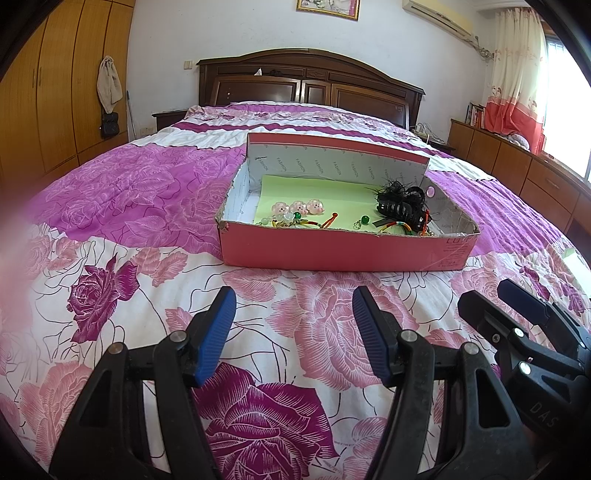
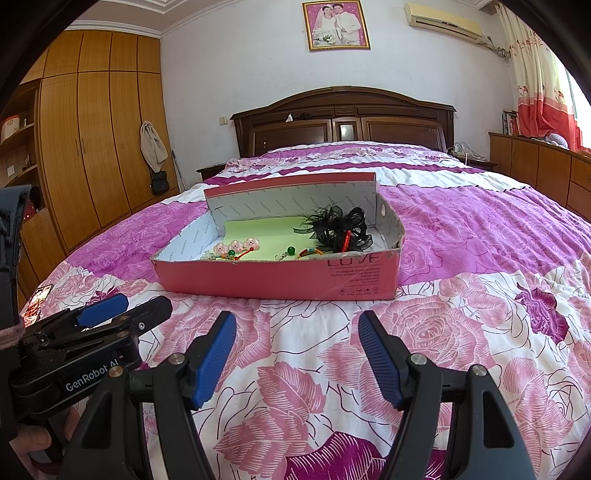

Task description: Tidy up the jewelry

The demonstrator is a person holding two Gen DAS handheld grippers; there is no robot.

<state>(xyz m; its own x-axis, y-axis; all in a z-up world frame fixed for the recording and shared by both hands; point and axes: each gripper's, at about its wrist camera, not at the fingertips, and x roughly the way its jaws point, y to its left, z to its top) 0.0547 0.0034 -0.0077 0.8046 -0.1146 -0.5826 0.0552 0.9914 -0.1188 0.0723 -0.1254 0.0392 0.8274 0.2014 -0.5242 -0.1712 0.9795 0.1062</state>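
A: On the bed, what lies around the box?

B: Mostly the floral quilt [image 1: 122,295], pink and purple roses on white. The pink shoebox [image 1: 343,254] sits on it, past both grippers. Behind it are the dark wooden headboard [image 2: 343,118], a wooden wardrobe [image 2: 92,140] on the left with a beige cloth bag [image 2: 153,146] hanging beside it, a low wooden cabinet [image 1: 517,166] and a red-and-cream curtain [image 2: 539,92] on the right, and a framed photo [image 2: 335,25] and an air conditioner [image 2: 443,20] on the wall.

A: Anything between the grippers and the box?

B: Only bare quilt. In the left wrist view the right gripper [image 1: 480,295] shows at the lower right, beside the left one; in the right wrist view the left gripper [image 2: 136,304] shows at the lower left, with a hand [image 2: 29,439] below it.

A: How do the grippers stand?

B: The left gripper [image 1: 293,310] has its blue pads [image 1: 218,336] well apart with nothing between them, only quilt underneath. The right gripper [image 2: 297,332] is the same: jaws spread wide, holding nothing.

A: And the box's contents?

B: Its far flap stands up, its inside printed with "FASHION". A light green sheet [image 1: 317,192] lines the floor. On the left of it lie three pink piggy charms [image 1: 298,207] in a row, with a beaded string of green and red bits [image 1: 299,221] just in front of them. Near the middle front is a green bead on a small clasp [image 1: 364,220]. On the right are a black hair claw with feathery trim [image 1: 400,203] and a multicoloured cord bracelet [image 1: 400,226] at its foot. Everything lies inside the box; I cannot tell the smaller pieces apart.
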